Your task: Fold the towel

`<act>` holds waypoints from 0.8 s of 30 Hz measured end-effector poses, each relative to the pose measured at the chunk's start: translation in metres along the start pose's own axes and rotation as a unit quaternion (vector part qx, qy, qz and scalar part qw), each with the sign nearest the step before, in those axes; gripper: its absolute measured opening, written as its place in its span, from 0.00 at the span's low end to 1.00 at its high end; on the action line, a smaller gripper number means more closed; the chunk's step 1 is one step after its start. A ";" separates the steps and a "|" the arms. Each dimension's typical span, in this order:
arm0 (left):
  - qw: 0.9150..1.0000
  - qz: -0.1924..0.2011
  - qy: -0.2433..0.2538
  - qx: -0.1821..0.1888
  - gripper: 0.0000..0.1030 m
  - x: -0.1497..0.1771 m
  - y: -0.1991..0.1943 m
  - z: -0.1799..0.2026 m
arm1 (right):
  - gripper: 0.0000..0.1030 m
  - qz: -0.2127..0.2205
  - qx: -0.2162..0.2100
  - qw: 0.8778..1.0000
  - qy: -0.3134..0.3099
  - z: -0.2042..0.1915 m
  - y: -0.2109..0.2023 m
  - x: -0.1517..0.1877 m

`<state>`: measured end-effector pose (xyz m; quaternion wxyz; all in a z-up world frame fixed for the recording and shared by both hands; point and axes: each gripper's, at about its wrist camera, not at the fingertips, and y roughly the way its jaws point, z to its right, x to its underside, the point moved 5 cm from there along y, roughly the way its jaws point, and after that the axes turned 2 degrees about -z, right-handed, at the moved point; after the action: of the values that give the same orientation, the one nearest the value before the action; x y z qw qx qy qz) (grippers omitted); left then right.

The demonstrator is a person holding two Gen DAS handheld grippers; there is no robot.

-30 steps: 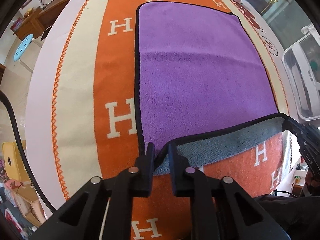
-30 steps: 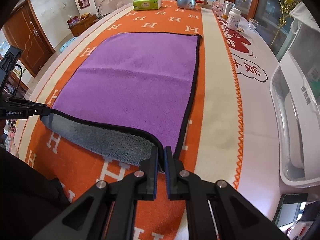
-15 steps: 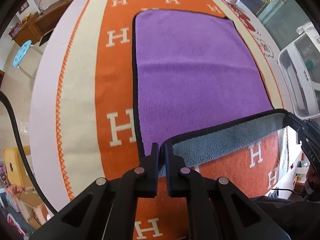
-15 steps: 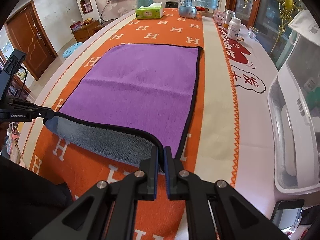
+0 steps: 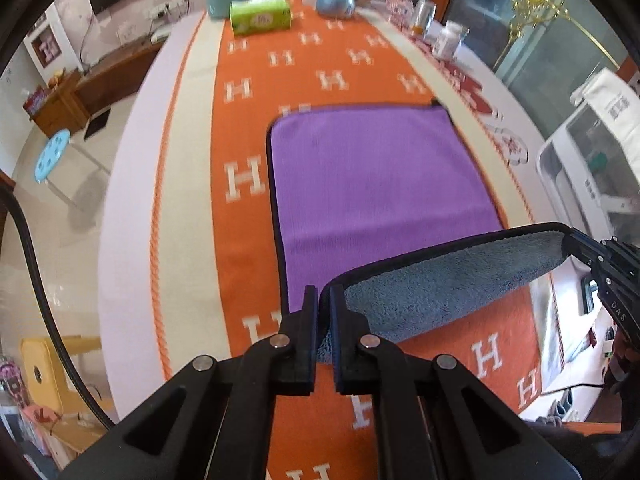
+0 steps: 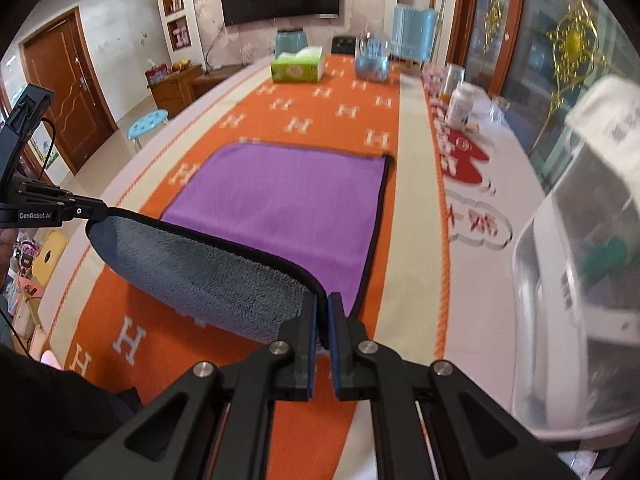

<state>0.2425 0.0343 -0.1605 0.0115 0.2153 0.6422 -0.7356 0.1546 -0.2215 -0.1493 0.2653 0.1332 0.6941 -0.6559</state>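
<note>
The first fold is only begun. Nearest, the left claw (image 5: 325, 300) and right claw (image 6: 323, 308) each pinch a near corner of the purple towel (image 5: 380, 184), lifted so its grey underside shows. Both point forward, level. Beyond, the rest lies flat on the orange runner (image 5: 244, 128) covering the counter.
</note>
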 end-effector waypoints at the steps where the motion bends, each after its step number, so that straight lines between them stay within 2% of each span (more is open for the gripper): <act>1: 1.000 0.009 0.002 -0.001 0.03 -0.007 -0.004 0.000 | 0.05 0.008 0.002 1.000 -0.003 0.001 -0.002 -0.007; 8: 0.997 0.073 0.013 -0.013 0.03 -0.066 -0.029 -0.003 | 0.05 0.070 0.024 0.997 -0.014 0.013 -0.011 -0.057; 13: 0.993 0.112 0.009 -0.024 0.03 -0.103 -0.031 -0.013 | 0.05 0.109 0.039 0.993 -0.023 0.020 -0.005 -0.095; 24: 0.989 0.142 -0.039 -0.035 0.04 -0.164 0.019 -0.039 | 0.05 0.158 0.066 0.983 -0.063 0.026 0.048 -0.155</act>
<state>0.4087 0.0255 -0.1271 0.1479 0.2749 0.6294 -0.7117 0.3128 -0.2169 -0.1049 0.3994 0.2172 0.6013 -0.6570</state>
